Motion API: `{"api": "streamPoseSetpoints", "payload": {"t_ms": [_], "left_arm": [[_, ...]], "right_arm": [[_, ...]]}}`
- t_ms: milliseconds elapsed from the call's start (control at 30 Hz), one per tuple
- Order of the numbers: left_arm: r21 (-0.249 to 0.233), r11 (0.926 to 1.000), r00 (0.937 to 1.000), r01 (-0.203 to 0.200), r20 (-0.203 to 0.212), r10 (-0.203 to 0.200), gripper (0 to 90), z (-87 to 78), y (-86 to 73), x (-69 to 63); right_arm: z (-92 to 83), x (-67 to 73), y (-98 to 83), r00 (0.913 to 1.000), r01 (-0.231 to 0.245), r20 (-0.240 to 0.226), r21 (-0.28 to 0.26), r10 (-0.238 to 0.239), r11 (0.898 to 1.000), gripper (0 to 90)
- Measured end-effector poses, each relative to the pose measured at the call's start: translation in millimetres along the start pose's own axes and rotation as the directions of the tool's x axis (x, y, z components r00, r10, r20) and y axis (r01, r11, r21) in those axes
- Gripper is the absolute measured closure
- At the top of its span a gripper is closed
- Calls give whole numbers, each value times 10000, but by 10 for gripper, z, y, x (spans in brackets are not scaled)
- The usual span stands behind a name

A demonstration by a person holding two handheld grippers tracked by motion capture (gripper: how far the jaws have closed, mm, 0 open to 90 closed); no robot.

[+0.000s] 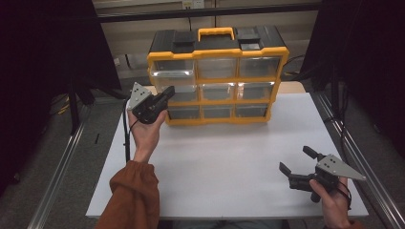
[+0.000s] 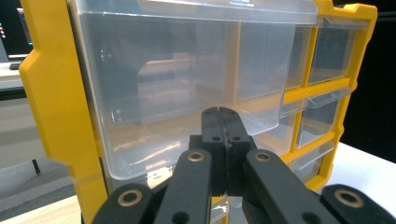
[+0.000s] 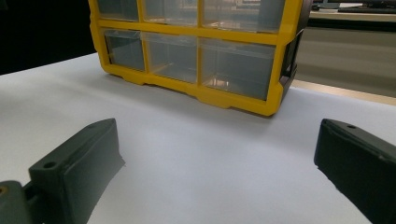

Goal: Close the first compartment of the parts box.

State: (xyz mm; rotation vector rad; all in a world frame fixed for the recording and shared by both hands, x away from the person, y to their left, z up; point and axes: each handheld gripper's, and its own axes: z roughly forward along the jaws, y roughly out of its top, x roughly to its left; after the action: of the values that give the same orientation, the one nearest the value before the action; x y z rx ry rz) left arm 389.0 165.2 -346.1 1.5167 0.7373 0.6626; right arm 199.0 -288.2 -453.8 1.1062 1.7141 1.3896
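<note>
The yellow drawer cabinet (image 1: 217, 76) stood at upper centre of the high view, on the white table (image 1: 224, 167). Its top-left clear drawer (image 1: 173, 74) protruded slightly. The left gripper (image 1: 165, 95), jaws clenched on nothing, sat just before that drawer. The right gripper (image 1: 297, 160), lower right, was released wide, well apart.

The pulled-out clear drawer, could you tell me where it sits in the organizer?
In the high view, the pulled-out drawer is top-left in the yellow organizer, just above the shut left gripper.
</note>
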Motion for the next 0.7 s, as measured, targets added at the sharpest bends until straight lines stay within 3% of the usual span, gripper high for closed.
{"api": "streamPoseSetpoints", "payload": {"t_ms": [133,167,400,700], "left_arm": [[16,10000,10000,-66,-48,66,900,15,3,8],[-91,9999,9999,107,-60,-108,900,25,2,-2],[70,9999,9999,-118,-26,118,900,29,12,19],[29,9999,9999,-104,-52,104,900,46,19,23]], "right_arm": [[0,-1,-1,10000,-12,-2,12,12,10000,3],[1,-2,-1,10000,6,2,-4,-6,10000,3],[2,-1,-1,10000,-10,-8,17,10,10000,3],[2,-1,-1,10000,-14,15,14,14,10000,3]]}}
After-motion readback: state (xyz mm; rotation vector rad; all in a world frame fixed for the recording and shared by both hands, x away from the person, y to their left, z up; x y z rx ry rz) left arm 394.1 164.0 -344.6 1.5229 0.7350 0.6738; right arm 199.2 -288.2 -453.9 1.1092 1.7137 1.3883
